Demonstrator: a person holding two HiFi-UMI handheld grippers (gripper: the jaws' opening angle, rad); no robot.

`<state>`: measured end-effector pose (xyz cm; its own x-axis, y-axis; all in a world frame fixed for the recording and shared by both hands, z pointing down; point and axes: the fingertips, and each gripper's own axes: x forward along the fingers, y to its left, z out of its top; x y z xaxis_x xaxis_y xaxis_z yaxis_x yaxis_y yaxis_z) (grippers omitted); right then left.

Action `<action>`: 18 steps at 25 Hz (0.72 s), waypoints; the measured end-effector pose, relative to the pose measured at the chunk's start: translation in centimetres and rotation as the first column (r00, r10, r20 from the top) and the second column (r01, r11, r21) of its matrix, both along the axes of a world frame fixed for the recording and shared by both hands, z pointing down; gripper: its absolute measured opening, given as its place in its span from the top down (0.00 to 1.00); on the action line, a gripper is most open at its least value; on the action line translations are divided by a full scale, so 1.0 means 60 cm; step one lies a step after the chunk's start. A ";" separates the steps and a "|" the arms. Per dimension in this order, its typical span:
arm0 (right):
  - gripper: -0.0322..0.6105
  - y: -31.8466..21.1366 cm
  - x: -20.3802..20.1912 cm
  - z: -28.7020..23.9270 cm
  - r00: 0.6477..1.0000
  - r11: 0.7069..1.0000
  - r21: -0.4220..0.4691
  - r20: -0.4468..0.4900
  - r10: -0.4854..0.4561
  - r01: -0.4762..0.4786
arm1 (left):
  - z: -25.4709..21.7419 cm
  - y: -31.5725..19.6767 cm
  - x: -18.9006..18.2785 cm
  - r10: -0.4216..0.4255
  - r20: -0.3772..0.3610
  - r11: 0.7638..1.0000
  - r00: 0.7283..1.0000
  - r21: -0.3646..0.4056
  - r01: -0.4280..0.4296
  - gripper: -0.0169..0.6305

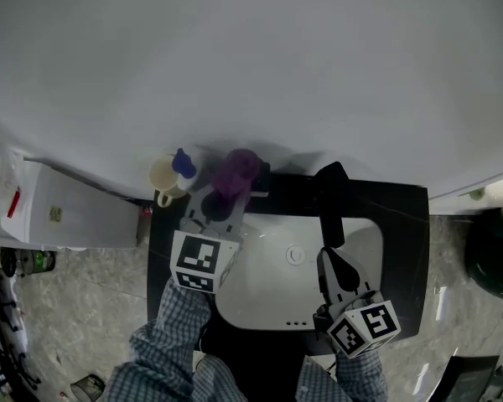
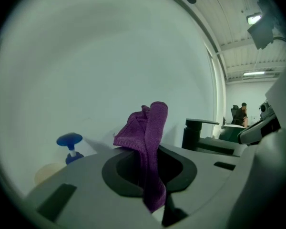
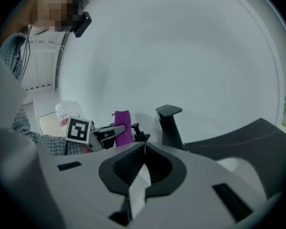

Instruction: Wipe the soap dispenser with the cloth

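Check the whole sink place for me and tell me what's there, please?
Surface: black counter with a white sink and black tap.
Job's things: purple cloth held up near the wall; small black pump beside it; blue pump bottle further left. Cannot tell which one holds soap.
Clutter: cream cup beside the blue pump bottle.
Grippers: left gripper shut on the purple cloth; right gripper shut, empty, over the white sink.
Cables: nothing seen.
Surroundings: white wall, white cabinet, grey floor.
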<state>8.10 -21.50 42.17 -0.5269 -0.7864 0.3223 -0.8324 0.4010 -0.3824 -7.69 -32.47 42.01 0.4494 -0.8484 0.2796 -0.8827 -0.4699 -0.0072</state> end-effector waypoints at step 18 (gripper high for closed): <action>0.92 0.010 0.028 0.027 0.999 0.998 -0.033 0.011 0.048 -0.047 | 0.096 0.012 0.059 0.094 -0.086 0.993 0.992 -0.069 -0.100 0.89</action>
<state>9.77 -20.89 43.80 -0.4932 -0.8000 0.3417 -0.8454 0.3483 -0.4048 -4.14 -31.76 47.80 0.5529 -0.7784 0.2975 -0.8290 -0.5501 0.1013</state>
